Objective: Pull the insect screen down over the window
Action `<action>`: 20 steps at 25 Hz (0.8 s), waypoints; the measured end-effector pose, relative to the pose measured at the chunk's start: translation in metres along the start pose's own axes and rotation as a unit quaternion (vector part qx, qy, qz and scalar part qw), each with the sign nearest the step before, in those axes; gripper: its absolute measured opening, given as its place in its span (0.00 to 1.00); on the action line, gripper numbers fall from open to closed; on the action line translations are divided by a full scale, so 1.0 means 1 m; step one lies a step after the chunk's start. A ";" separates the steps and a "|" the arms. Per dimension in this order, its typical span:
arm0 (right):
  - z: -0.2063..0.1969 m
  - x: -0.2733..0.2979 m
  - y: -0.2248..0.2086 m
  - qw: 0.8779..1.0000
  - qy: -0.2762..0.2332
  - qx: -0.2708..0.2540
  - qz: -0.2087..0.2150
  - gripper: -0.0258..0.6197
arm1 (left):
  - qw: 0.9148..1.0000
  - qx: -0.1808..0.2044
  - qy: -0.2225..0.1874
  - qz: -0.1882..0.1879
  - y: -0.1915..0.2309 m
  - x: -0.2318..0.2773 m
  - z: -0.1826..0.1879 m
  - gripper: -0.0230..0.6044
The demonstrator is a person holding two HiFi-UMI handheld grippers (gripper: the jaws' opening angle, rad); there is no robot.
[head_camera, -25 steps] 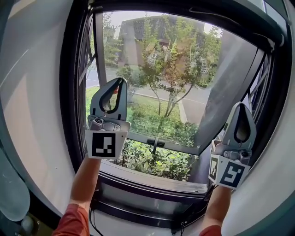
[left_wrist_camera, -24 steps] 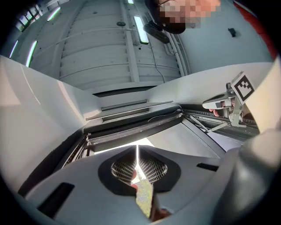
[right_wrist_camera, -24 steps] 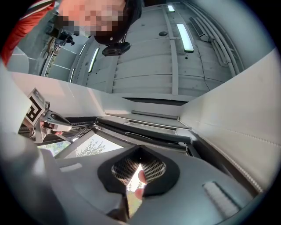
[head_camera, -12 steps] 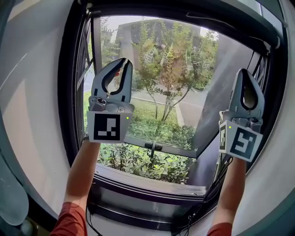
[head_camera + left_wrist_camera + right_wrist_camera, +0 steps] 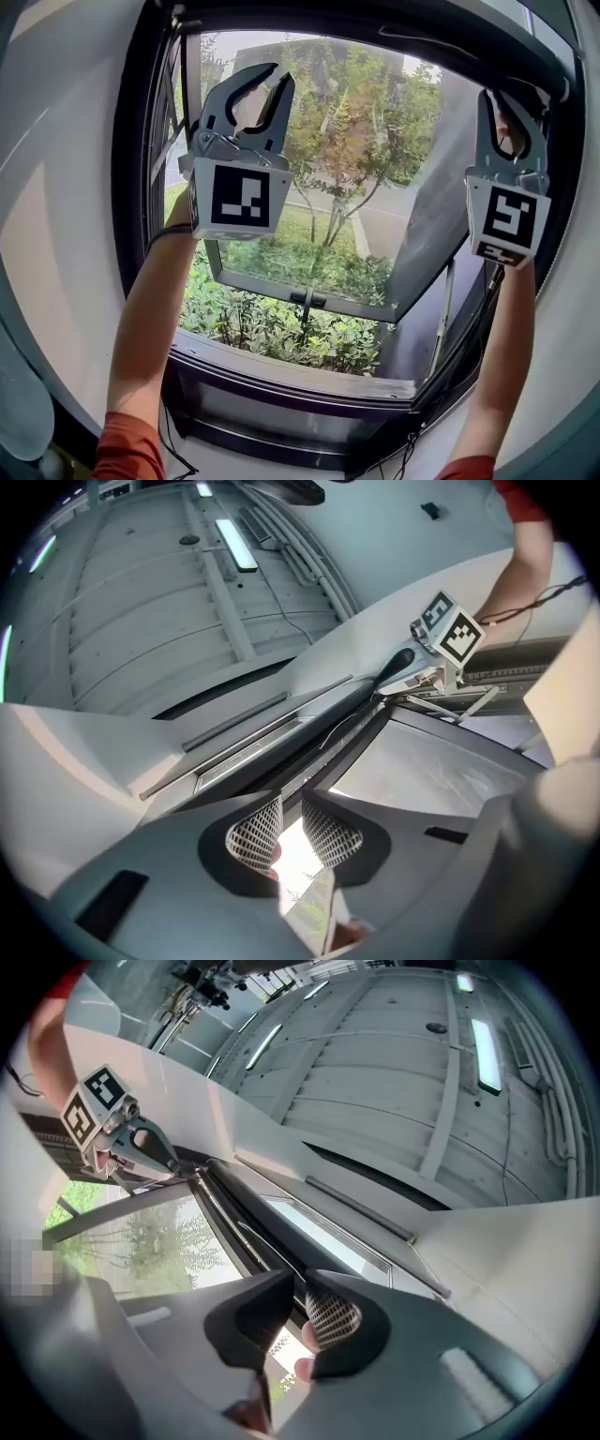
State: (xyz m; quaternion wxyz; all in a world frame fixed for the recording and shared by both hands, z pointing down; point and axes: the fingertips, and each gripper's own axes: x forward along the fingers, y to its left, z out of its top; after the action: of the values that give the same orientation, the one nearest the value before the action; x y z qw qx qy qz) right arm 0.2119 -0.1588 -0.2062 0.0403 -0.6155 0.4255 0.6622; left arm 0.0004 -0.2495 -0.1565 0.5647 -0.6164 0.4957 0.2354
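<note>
The window's dark top rail [image 5: 375, 23], where a rolled screen would sit, runs across the top of the head view; no screen mesh shows over the opening. My left gripper [image 5: 273, 79] is raised at the upper left, its tips just below that rail. My right gripper [image 5: 513, 97] is raised at the upper right, its tips against the dark rail's end. Both pairs of jaws are opening, a narrow gap with nothing between them. The left gripper view has my left gripper [image 5: 292, 805] under the dark rail [image 5: 309, 733]. In the right gripper view, my right gripper [image 5: 294, 1290] sits under the rail [image 5: 246, 1230].
The glass sash [image 5: 309, 281] is swung outward, with a dark handle [image 5: 307, 299] on its bottom bar. Trees and shrubs lie outside. The dark sill [image 5: 300, 370] runs below, and a cable [image 5: 173, 445] hangs at the lower left. White walls flank the frame.
Both grippers have risen from mid-window height to the top rail. Their jaws have parted slightly.
</note>
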 end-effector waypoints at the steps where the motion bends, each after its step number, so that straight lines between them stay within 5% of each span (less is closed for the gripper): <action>1: -0.001 0.005 -0.001 1.000 0.006 -0.013 0.004 0.12 | 1.000 0.017 -0.001 -0.005 0.000 0.005 0.001 0.13; 7: -0.012 0.029 -0.005 0.996 0.039 -0.072 0.029 0.15 | 0.997 0.069 0.016 -0.015 0.008 0.024 0.000 0.18; 10: -0.022 0.038 -0.002 0.992 0.061 -0.100 0.043 0.17 | 0.992 0.125 0.030 -0.017 0.011 0.036 -0.003 0.20; 13: -0.034 0.042 0.001 0.983 0.085 -0.153 0.059 0.20 | 0.977 0.205 0.056 -0.027 0.010 0.051 -0.006 0.23; 16: -0.044 0.045 0.012 0.973 0.104 -0.192 0.081 0.27 | 0.950 0.296 0.092 -0.026 0.018 0.062 -0.012 0.26; 20: -0.044 0.050 0.014 0.966 0.112 -0.218 0.083 0.28 | 0.937 0.331 0.113 -0.018 0.034 0.073 -0.014 0.30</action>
State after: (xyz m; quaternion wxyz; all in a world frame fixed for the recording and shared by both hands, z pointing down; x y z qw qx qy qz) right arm 0.2264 -0.2179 -0.2362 -0.1979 -0.6422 0.3219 0.6669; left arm -0.0045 -0.2836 -0.2311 0.6808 -0.4265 0.5950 -0.0234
